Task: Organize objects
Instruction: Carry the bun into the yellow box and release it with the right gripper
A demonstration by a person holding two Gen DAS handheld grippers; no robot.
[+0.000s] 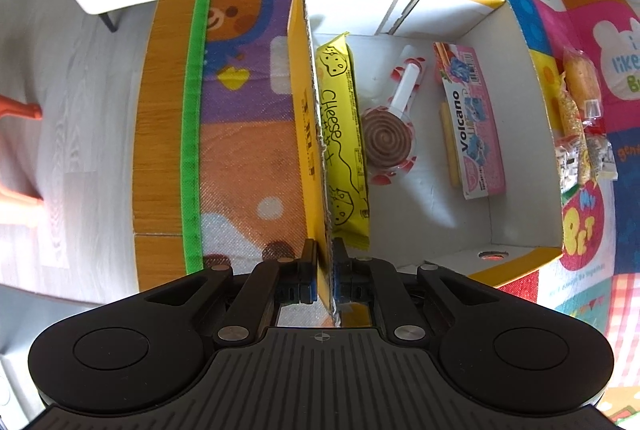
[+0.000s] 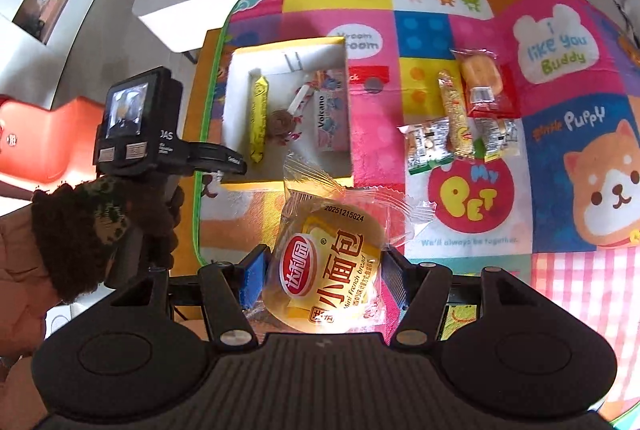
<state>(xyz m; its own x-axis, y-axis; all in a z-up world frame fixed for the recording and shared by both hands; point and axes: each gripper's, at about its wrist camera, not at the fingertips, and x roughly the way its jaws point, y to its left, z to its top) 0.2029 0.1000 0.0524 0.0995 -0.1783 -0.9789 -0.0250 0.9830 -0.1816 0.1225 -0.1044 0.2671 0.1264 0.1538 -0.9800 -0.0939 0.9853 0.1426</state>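
- The right gripper (image 2: 324, 272) has its fingers (image 2: 254, 272) clamped on a wrapped bread packet (image 2: 330, 266), one pad on each side, with the wrapper's crimped end pointing away from the camera.
- The packet hangs above the play mat (image 2: 460, 165) on the bench; the open cardboard box (image 2: 348, 109) lies ahead and slightly to the left of it, the near wall just beyond the wrapper's tip.
- The left gripper (image 1: 325, 266) has its fingers (image 1: 308, 262) closed on the box's left wall (image 1: 316, 149), holding the box upright.
- Inside lie the cheese bar (image 1: 344, 133), a spiral lollipop (image 1: 386, 137) and the Volcano box (image 1: 474, 125), long axes parallel; the bare floor between lollipop and Volcano box looks the likeliest landing spot.
- Loose snacks (image 2: 460, 113) wait on the mat to the right.
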